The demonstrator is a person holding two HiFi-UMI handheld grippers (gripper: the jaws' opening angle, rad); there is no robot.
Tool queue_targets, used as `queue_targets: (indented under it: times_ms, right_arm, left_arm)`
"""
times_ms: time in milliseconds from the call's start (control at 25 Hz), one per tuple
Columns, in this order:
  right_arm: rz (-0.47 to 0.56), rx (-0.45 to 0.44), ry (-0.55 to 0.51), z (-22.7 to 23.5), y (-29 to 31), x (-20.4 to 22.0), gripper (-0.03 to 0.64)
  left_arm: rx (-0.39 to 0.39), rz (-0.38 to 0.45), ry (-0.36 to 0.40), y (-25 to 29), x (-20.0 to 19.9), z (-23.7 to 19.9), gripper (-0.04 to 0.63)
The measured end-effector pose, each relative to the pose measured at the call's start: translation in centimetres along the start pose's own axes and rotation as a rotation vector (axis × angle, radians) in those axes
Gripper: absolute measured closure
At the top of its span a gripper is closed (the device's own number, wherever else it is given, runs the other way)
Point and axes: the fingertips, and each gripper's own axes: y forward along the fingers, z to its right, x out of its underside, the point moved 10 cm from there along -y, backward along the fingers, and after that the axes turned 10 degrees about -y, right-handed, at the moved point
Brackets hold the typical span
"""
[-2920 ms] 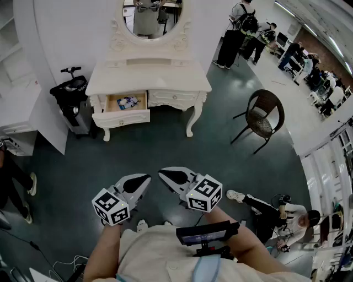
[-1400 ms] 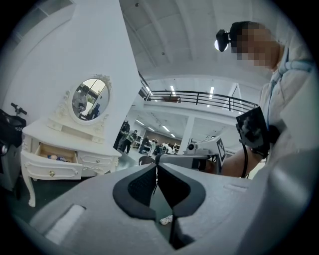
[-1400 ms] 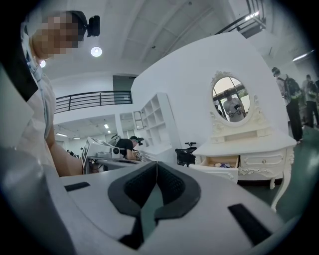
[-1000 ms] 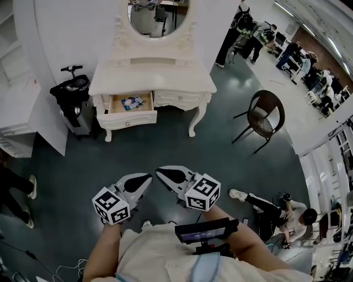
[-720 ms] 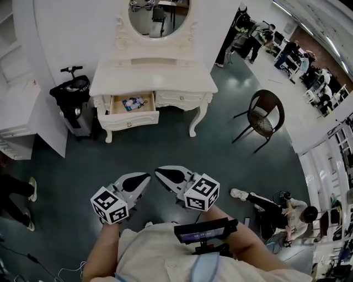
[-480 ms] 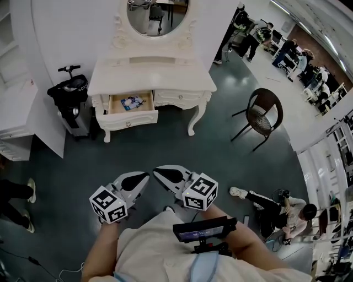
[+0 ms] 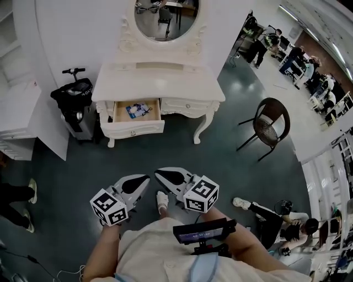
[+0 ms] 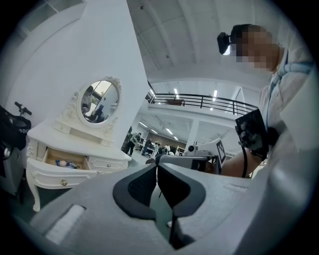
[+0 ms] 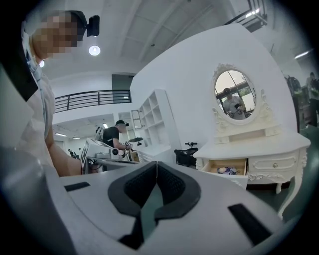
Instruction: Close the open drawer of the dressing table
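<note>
While the head view's left edge cuts off a person's legs (image 7: 15,198), a black scooter (image 7: 77,95) stands just beside the white bench (image 7: 160,82). Its left drawer (image 7: 132,128) is open, contents (image 7: 138,110) too small to identify. Left tool (image 7: 145,178) and right tool (image 7: 156,174), jaws together, empty, are well short of it; only floor lies between. Mirror (image 7: 167,16) is cut off at top. Brown chair (image 7: 270,124) stands right.

Left gripper (image 8: 157,167), jaws together and empty; dressing table (image 8: 60,140) at left, its drawer (image 8: 64,160) open.
</note>
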Motion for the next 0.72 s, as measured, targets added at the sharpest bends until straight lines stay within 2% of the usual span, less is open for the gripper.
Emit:
queue_targets:
  times_ms: [360, 720]
  right_arm:
    - [-0.001, -0.012, 0.021, 8.4, 2.3, -0.4, 0.601]
    - [-0.017, -0.053, 0.017, 16.1, 4.4, -2.0, 0.601]
  left_arm:
    - [-0.007, -0.001, -0.018, 5.6, -3.0, -5.5, 0.582]
    - [-0.048, 0.031, -0.027, 10.7, -6.6, -10.0, 0.583]
